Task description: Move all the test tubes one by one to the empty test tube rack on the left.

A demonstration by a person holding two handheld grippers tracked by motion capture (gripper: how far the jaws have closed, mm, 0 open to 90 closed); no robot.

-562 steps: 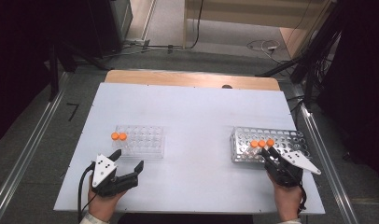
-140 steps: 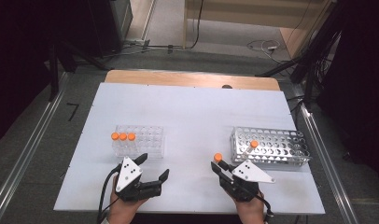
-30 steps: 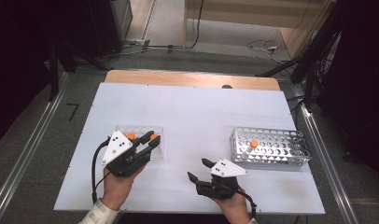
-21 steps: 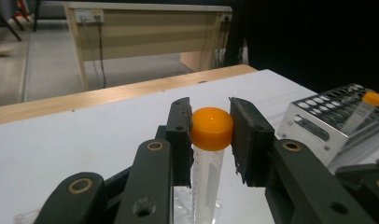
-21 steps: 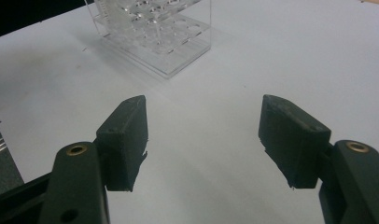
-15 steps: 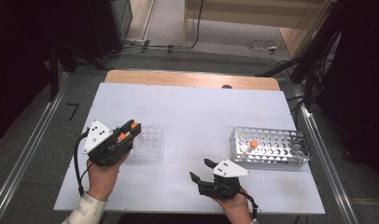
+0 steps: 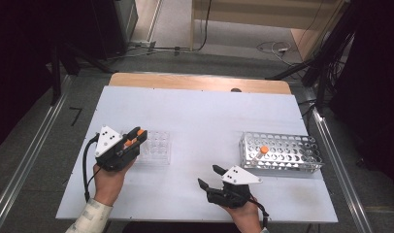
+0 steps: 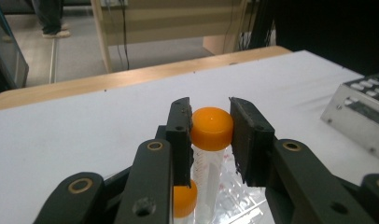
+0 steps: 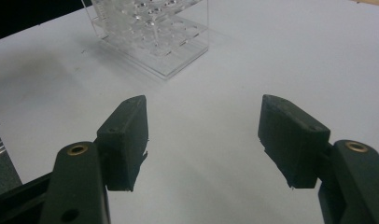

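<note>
Gripping an orange-capped tube (image 8: 211, 128), left tool (image 8: 210, 122) above clear rack (image 7: 154, 148).

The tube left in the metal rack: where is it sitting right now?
In the high view, the orange-capped tube stands upright near the left end of the metal rack, on the table's right side, ahead of the open right gripper.

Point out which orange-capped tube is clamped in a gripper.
The tube between the left gripper jaws, over the clear rack. Another sits lower beside it; one stands alone in the metal rack.
</note>
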